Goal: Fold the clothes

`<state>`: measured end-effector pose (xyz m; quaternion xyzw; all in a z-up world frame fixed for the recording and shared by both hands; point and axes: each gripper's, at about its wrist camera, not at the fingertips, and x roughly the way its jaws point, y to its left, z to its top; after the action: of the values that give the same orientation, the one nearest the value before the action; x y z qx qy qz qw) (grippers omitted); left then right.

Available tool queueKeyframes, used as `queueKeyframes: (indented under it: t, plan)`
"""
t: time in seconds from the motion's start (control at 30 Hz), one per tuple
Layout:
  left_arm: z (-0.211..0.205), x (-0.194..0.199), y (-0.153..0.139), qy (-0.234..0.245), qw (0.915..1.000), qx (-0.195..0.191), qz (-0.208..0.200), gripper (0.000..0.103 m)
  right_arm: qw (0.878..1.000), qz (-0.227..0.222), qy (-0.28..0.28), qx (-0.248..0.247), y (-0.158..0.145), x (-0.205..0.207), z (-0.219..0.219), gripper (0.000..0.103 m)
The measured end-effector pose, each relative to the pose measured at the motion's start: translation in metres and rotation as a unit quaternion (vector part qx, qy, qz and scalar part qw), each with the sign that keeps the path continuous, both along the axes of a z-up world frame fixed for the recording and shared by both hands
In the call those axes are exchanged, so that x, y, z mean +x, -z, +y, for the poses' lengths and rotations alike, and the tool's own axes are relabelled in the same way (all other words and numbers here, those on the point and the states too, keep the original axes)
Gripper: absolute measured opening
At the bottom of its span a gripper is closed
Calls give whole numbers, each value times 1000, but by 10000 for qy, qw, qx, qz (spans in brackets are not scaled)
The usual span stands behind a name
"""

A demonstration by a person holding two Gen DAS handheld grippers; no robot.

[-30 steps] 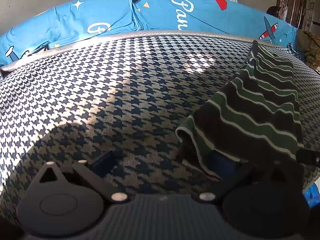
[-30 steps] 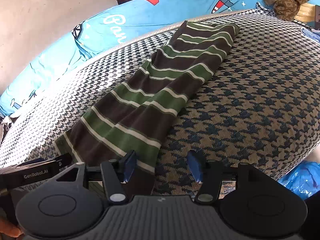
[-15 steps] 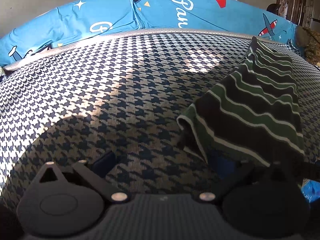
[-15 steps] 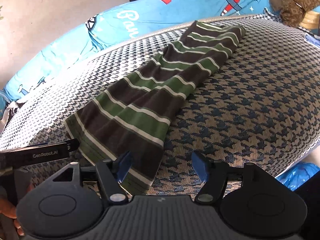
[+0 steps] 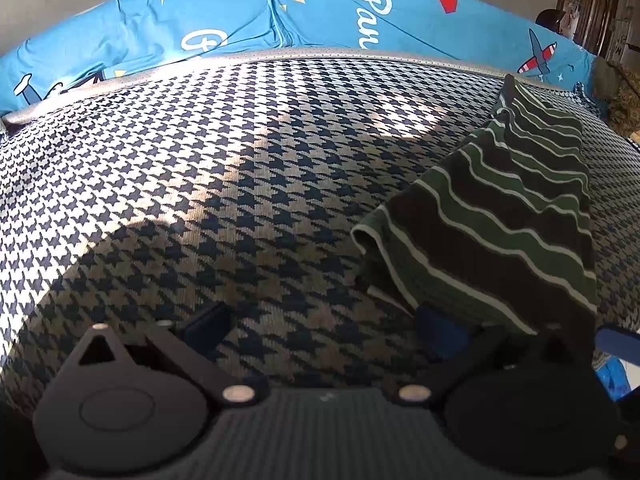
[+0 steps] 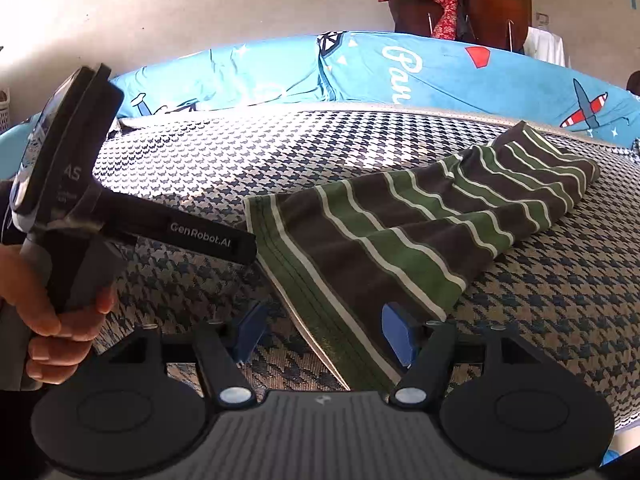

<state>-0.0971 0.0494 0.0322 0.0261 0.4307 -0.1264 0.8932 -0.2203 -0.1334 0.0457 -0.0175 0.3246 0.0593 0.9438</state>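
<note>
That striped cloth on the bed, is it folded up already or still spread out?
Partly folded: the striped cloth lies as a long doubled strip on the bed, not yet a compact bundle.

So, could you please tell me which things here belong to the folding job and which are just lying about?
Part of the job:
- green and brown striped garment
- houndstooth-patterned mattress it lies on
- left gripper, open
- right gripper, open

Just lying about:
- blue cartoon-print sheet
- red patterned cloth on dark furniture

Houndstooth bed cover (image 5: pixel 200 168), sunlit patch; blue cartoon bedding (image 6: pixel 440 76) behind; pale wall (image 6: pixel 200 8); wooden chair (image 6: pixel 492 16).
</note>
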Motion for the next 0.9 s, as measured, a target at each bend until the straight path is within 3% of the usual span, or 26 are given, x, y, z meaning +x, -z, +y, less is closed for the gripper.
queueKeyframes:
  t: [0.37, 0.47, 0.57, 0.67, 0.77, 0.9]
  plan:
    - [11, 14, -11, -102, 9958, -647, 638, 103, 9935, 162, -143, -1113, 25, 16, 24, 55]
    - [9, 16, -13, -24, 9935, -826, 788, 103, 9934, 89, -111, -1138, 26, 18, 24, 54]
    - [6, 17, -15, 47, 9908, -984, 931, 103, 9932, 3, -90, -1159, 27, 21, 24, 46]
    - [1, 18, -15, 97, 9884, -1090, 1057, 103, 9920, -131, -91, -1252, 28, 23, 28, 24]
    - [-3, 20, -16, 134, 9854, -1209, 1191, 103, 9939, -180, 39, -1090, 25, 28, 23, 13]
    - [-7, 19, -17, 197, 9811, -1395, 1326, 103, 9980, -159, 241, -558, 17, 34, 9, 11]
